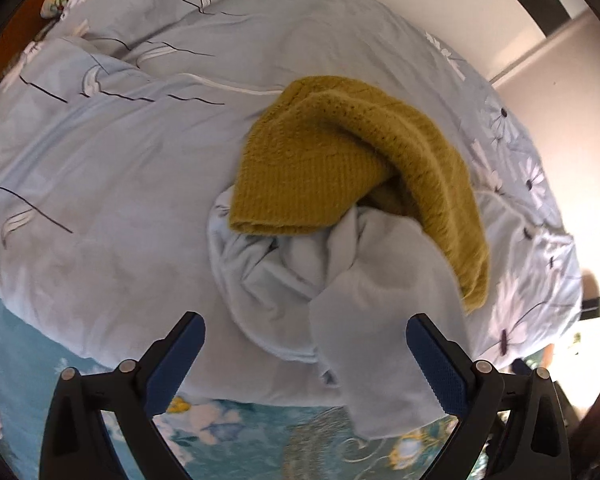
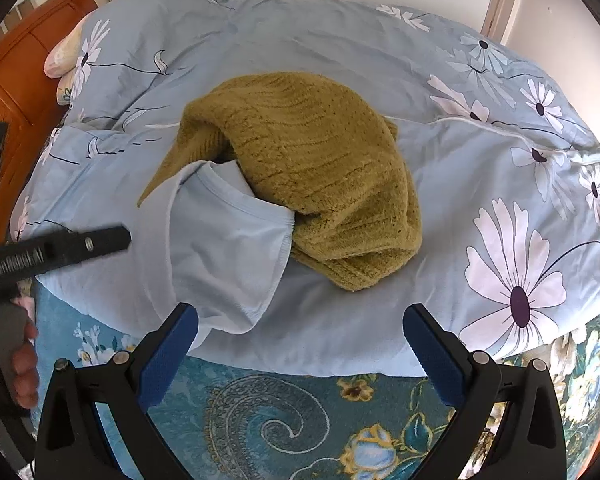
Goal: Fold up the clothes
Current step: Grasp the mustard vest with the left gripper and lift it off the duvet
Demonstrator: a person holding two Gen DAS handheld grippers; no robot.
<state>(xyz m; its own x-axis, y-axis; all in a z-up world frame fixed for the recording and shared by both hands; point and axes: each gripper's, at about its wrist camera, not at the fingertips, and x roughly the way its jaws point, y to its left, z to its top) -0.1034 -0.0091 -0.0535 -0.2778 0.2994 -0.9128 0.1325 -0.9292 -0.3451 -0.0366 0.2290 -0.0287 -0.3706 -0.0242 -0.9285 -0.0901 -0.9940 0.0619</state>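
Observation:
A mustard-yellow knitted sweater (image 1: 340, 160) (image 2: 320, 168) lies crumpled on the bed, partly over a pale blue T-shirt (image 1: 300, 276) (image 2: 220, 240) bunched beneath it. The T-shirt's lower part hangs towards the near edge of the duvet. My left gripper (image 1: 305, 356) hovers open just in front of the T-shirt, nothing between its blue pads. My right gripper (image 2: 300, 346) stands open over the duvet's near edge, below the sweater and right of the T-shirt. The left gripper's black body shows at the left of the right wrist view, with a hand (image 2: 20, 364) on its handle.
The clothes rest on a light blue flowered duvet (image 1: 120, 180) (image 2: 500, 168) spread over a teal patterned bedsheet (image 1: 260, 440) (image 2: 280, 420). An orange wooden headboard (image 2: 16, 80) and a pillow (image 2: 62, 56) stand at the far left. Pale walls lie behind and to the right.

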